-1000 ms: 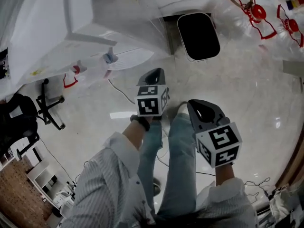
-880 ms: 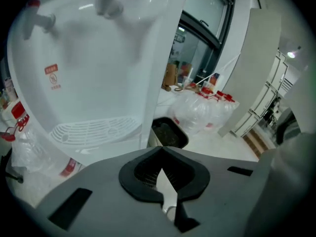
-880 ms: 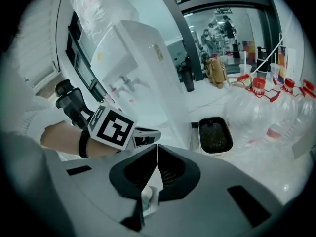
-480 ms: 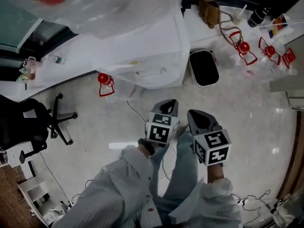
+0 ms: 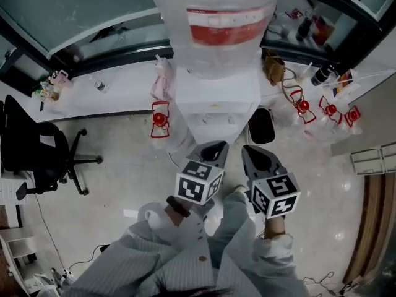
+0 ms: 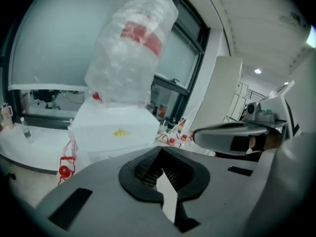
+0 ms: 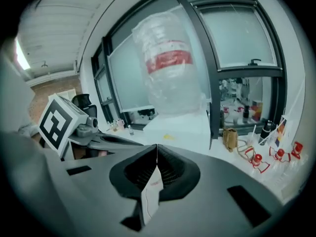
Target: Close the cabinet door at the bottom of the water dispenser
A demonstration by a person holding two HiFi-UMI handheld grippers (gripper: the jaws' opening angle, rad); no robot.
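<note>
The white water dispenser [image 5: 216, 101] stands against the counter, with a large clear bottle [image 5: 216, 23] with a red label on top. Its lower cabinet door shows in no view; from the head view the top hides it. My left gripper [image 5: 213, 146] and right gripper [image 5: 252, 148] are side by side just in front of the dispenser, both shut and empty. In the left gripper view the shut jaws [image 6: 160, 149] point at the dispenser body [image 6: 116, 127], apart from it. The right gripper view shows the shut jaws [image 7: 156, 147] below the bottle [image 7: 168, 58].
A black waste bin [image 5: 261, 125] stands right of the dispenser. Clear bottles with red handles [image 5: 159, 119] lie at its left, and more at the right [image 5: 303, 107]. A black office chair [image 5: 37, 147] is at the far left. A white counter [image 5: 111, 88] runs under the windows.
The head view has risen from close to the floor to a standing height, and the dispenser with its bottle is now centred. Both grippers came up with it, still shut and side by side.
</note>
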